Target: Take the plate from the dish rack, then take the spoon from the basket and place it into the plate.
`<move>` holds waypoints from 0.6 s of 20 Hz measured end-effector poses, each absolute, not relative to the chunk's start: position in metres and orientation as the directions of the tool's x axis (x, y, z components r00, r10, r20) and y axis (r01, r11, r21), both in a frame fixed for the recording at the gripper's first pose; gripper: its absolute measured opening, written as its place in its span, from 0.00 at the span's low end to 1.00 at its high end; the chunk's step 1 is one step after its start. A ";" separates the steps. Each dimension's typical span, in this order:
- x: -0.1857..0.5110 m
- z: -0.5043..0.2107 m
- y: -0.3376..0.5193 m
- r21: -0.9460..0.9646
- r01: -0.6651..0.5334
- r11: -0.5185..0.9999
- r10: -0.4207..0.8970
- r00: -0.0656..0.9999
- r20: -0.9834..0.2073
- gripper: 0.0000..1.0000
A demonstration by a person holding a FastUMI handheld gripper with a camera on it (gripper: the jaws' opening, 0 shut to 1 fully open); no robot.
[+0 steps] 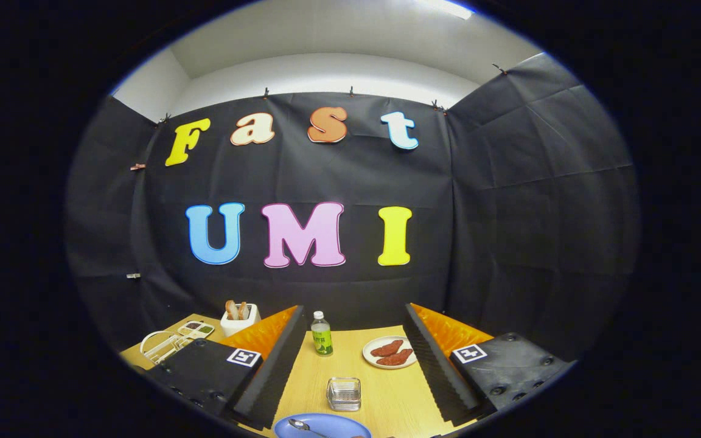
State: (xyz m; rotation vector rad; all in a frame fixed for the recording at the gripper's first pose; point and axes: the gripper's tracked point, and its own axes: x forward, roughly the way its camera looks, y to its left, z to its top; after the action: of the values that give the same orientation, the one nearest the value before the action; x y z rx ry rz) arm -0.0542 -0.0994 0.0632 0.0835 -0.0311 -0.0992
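Two fingers of the gripper stand spread wide, holding nothing. Between them at the near edge lies the blue plate with the spoon in it, bowl to the left, handle running right and nearer. Just beyond the plate on the wooden surface sits a small wire basket. Farther off stand a green bottle and a white dish of reddish food. Far left are a white rack and a white cup.
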 end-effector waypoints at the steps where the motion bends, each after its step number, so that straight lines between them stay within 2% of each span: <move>1: -0.059 0.061 -0.100 0.091 0.123 0.988 -0.125 0.992 0.023 0.98; 5: -0.071 0.047 -0.097 0.097 0.189 0.977 -0.189 0.982 -0.006 0.98; 12: -0.073 0.046 -0.082 0.088 0.208 0.974 -0.208 0.978 -0.014 0.98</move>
State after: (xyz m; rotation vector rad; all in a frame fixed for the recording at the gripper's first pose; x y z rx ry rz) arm -0.0726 -0.0821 0.0460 0.0894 0.0042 -0.2100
